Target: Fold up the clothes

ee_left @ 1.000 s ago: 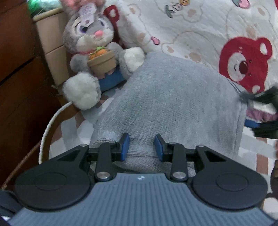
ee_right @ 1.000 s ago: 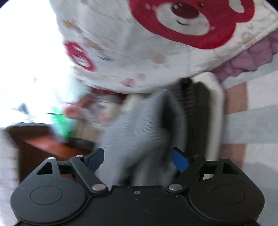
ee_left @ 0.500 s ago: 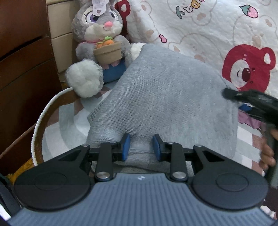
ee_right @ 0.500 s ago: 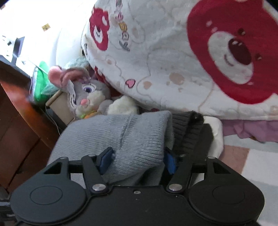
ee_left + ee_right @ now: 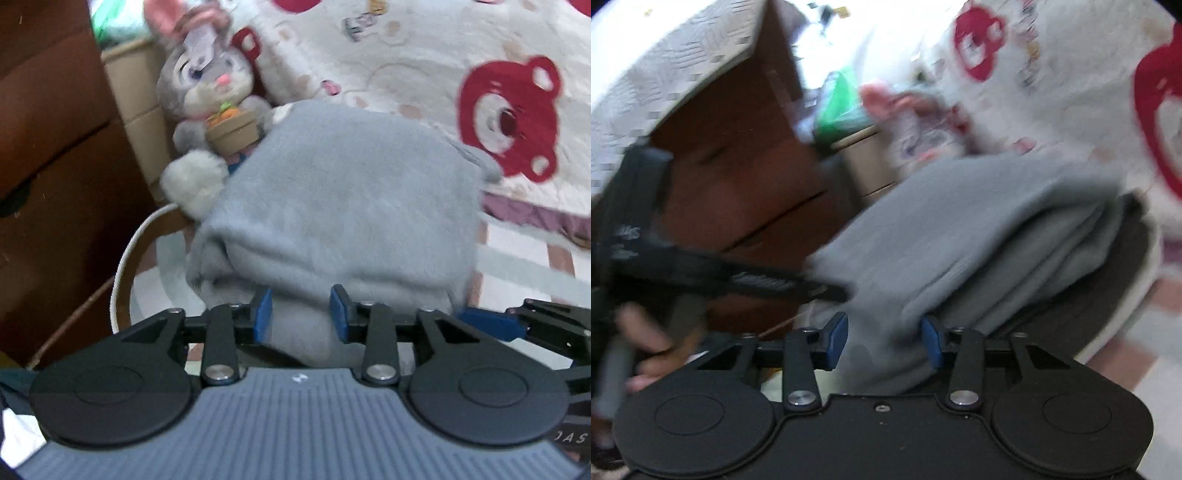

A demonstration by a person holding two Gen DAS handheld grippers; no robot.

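Note:
A grey knit sweater (image 5: 343,206) lies folded on a checked sheet (image 5: 524,266), and its near edge bunches up between my left gripper's (image 5: 301,312) blue pads. Those jaws are opening, with the cloth still in the gap. My right gripper (image 5: 884,336) is closing on a thick fold of the same sweater (image 5: 979,221), and the cloth fills the space between its pads. A dark garment (image 5: 1108,280) lies under the grey one. In the left wrist view the right gripper's blue fingertips (image 5: 487,325) sit close by at the right. The picture is blurred.
A plush rabbit (image 5: 210,92) sits against a cream drawer unit behind the sweater. A white quilt with red bears (image 5: 509,114) rises at the back right. A dark wooden cabinet (image 5: 55,166) stands at the left, with a white cable (image 5: 125,258) along its foot.
My left jaws have widened around the sweater's near edge, which now bunches up. The right gripper rolled, swung over to the near edge beside the left one, and narrowed on the grey cloth.

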